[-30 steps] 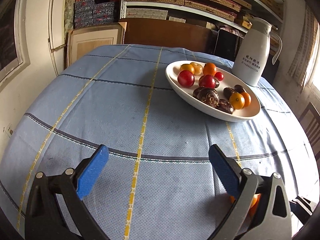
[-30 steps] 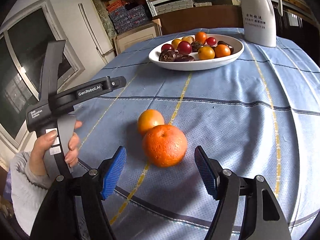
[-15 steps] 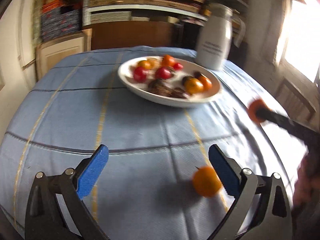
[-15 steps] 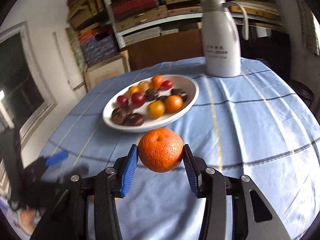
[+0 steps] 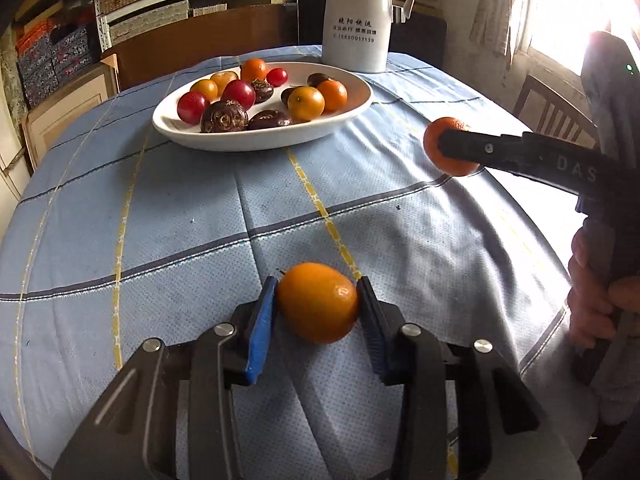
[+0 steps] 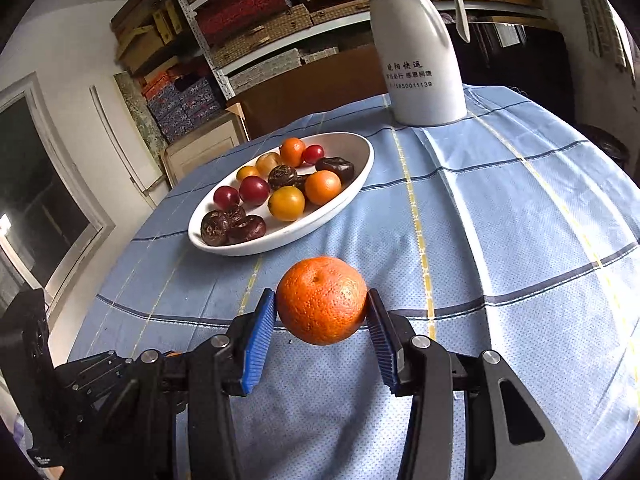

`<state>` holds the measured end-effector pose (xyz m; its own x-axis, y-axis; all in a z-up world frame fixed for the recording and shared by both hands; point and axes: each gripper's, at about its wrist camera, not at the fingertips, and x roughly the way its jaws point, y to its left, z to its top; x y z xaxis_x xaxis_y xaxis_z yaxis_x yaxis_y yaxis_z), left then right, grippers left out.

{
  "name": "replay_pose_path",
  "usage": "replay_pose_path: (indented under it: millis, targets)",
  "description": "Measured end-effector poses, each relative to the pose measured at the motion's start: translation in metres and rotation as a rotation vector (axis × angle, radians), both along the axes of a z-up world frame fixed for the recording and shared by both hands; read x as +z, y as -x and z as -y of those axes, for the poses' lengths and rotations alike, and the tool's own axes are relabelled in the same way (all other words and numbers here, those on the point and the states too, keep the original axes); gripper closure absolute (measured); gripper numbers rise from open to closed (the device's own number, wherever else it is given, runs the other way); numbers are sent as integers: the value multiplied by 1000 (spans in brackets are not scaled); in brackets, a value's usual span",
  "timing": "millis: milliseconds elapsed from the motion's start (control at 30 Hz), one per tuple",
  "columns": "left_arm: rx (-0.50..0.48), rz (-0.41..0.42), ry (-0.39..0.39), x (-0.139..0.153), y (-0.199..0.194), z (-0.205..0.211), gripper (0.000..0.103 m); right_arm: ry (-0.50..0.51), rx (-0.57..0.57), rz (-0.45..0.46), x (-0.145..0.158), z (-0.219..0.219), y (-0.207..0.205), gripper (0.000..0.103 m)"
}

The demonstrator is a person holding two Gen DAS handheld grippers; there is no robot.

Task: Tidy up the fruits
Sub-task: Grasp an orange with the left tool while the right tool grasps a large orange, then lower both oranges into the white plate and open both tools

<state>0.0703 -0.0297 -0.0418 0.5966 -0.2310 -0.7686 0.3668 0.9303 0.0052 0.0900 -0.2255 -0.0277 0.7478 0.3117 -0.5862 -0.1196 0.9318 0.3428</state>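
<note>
My left gripper [image 5: 318, 304] is shut on a small smooth orange [image 5: 318, 302], low over the blue checked tablecloth. My right gripper [image 6: 322, 302] is shut on a larger rough-skinned orange [image 6: 322, 300] and holds it above the cloth. In the left wrist view that same large orange [image 5: 444, 160] and the right gripper's black arm show at the right, held by a hand [image 5: 592, 300]. A white oval plate [image 5: 340, 120] holding several oranges, red fruits and dark brown fruits stands beyond both grippers; the plate [image 6: 352, 196] is also up and left of the held orange.
A white thermos jug [image 5: 360, 20] [image 6: 420, 60] stands behind the plate at the table's far side. A wooden chair [image 5: 552, 112] is at the right edge. Shelves with boxes fill the back wall. The left gripper's body [image 6: 100, 380] shows low at the left.
My left gripper swung right over the small orange and closed on it. My right gripper closed on the large orange and lifted it off the cloth, closer to the plate.
</note>
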Motion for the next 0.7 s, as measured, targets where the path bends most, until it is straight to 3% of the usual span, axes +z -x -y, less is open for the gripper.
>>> replay_pose_path:
  millis: [133, 267, 500, 700]
  targets:
    - [-8, 1, -6, 1, 4, 3, 64, -12, -12, -12, -3, 3, 0, 56]
    - [50, 37, 2, 11, -6, -5, 64, -12, -14, -4, -3, 3, 1, 57]
    - [149, 136, 40, 53, -48, -19, 64, -24, 10, 21, 11, -1, -1, 57]
    - [192, 181, 62, 75, -88, -14, 64, 13, 23, 60, 39, -17, -32, 57]
